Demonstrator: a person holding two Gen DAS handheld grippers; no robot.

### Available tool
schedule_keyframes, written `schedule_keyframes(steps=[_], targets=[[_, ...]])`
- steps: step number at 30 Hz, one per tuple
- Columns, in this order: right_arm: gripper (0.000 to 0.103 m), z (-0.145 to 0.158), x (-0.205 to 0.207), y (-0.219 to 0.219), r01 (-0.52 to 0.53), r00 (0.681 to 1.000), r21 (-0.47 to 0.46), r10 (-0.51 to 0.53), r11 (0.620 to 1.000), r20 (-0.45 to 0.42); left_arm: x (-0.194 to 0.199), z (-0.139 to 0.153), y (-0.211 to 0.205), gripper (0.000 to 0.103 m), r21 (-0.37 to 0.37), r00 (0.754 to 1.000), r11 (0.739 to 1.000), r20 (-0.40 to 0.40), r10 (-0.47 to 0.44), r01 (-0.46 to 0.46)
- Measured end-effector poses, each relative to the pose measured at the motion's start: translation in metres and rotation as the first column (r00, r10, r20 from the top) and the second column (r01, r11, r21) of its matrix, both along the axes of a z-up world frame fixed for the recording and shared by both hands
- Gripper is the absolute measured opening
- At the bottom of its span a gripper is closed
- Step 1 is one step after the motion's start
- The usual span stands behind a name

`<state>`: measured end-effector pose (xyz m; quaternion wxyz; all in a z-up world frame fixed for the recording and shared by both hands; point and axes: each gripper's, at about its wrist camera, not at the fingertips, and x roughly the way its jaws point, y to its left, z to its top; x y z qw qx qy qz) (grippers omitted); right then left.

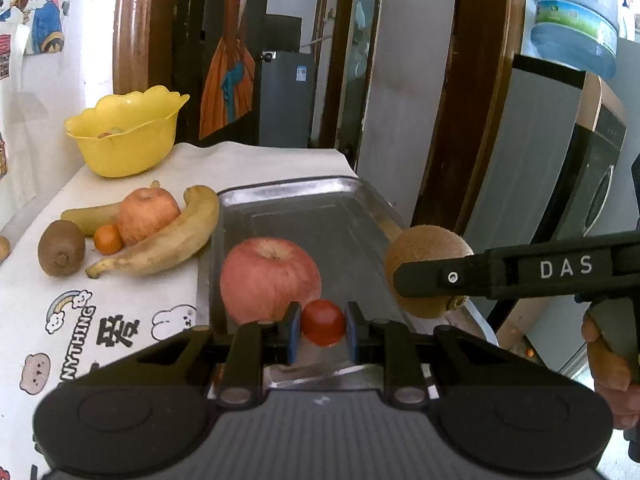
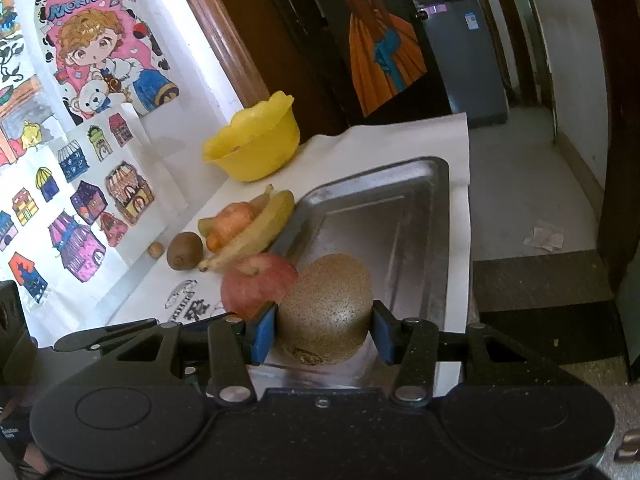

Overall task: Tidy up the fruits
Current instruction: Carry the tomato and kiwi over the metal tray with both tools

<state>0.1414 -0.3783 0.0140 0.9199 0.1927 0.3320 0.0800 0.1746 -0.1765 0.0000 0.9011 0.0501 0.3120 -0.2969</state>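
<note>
My left gripper is shut on a small red tomato just above the near end of the metal tray. A red apple lies in the tray, next to the tomato. My right gripper is shut on a brown kiwi over the tray's near right edge; the kiwi and one finger also show in the left wrist view. The apple sits left of that kiwi.
Left of the tray lie a banana, a second apple, a small orange, another kiwi and a greenish banana. A yellow bowl stands at the back left. The table edge drops off right of the tray.
</note>
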Motion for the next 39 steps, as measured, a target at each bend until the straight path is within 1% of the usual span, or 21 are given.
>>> schedule_keyframes(steps=[5,11,20,32,35,36,38,39], targets=[[0.051,-0.009,0.004,0.000,-0.010,1.000,0.005,0.010,1.000,-0.018,0.000,-0.006,-0.003,0.025,0.023,1.000,1.000,-0.009,-0.002,0.002],[0.051,-0.013,0.007,0.003,-0.015,1.000,-0.009,0.015,1.000,-0.023,0.000,-0.012,-0.004,0.025,0.039,1.000,0.999,-0.021,0.001,0.000],[0.051,-0.016,0.010,0.003,-0.015,0.999,-0.017,0.015,1.000,-0.038,0.002,-0.016,-0.004,0.025,0.045,1.000,0.999,-0.031,0.005,-0.004],[0.051,-0.020,0.013,0.009,-0.011,0.999,-0.063,0.008,0.998,-0.050,0.007,-0.022,0.000,0.026,0.060,0.999,0.998,-0.046,0.018,-0.015],[0.053,-0.020,0.012,0.012,-0.011,0.999,-0.066,0.008,0.998,-0.046,0.006,-0.022,0.003,0.034,0.059,0.999,0.998,-0.048,0.024,-0.021],[0.053,-0.019,0.011,0.012,-0.011,0.999,-0.067,0.009,0.998,-0.037,0.005,-0.022,0.004,0.039,0.056,0.999,0.998,-0.048,0.025,-0.022],[0.054,-0.013,0.009,0.014,-0.011,1.000,-0.080,0.010,0.997,-0.012,0.004,-0.022,0.006,0.043,0.047,0.998,0.999,-0.053,0.019,-0.016],[0.055,-0.011,0.009,0.015,-0.013,1.000,-0.091,0.012,0.996,-0.004,0.002,-0.021,0.007,0.049,0.043,0.998,0.999,-0.054,0.012,-0.010]])
